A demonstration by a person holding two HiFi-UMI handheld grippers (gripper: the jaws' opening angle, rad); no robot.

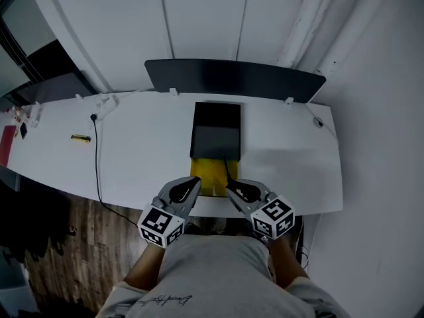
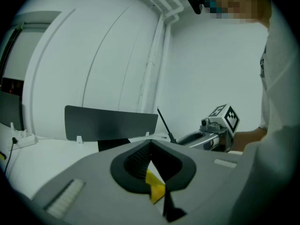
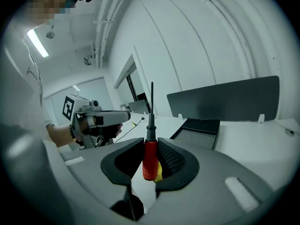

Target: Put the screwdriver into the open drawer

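Yellow-floored open drawer (image 1: 201, 172), head view: left gripper (image 1: 194, 183) and right gripper (image 1: 230, 189) are hovering at its near end. Left gripper view: jaws sitting closed, empty. Right gripper view: I am pinching the screwdriver (image 3: 150, 161) by its red handle, shaft upright; tipping it down risks it pivoting loose or snagging the rim.

Grey left gripper (image 1: 196, 181) and right gripper (image 1: 230, 189) carry black-and-white marker cubes (image 1: 161, 225).

Bare counter (image 1: 285, 164) gives free room ahead and right of my right hand-held gripper (image 1: 232, 191). The open drawer (image 1: 215, 134) is clear from above. A yellow piece (image 1: 207, 174) lies before it, a dark screen (image 1: 232, 78) stands behind, and a cable (image 1: 97, 158) crosses at left.
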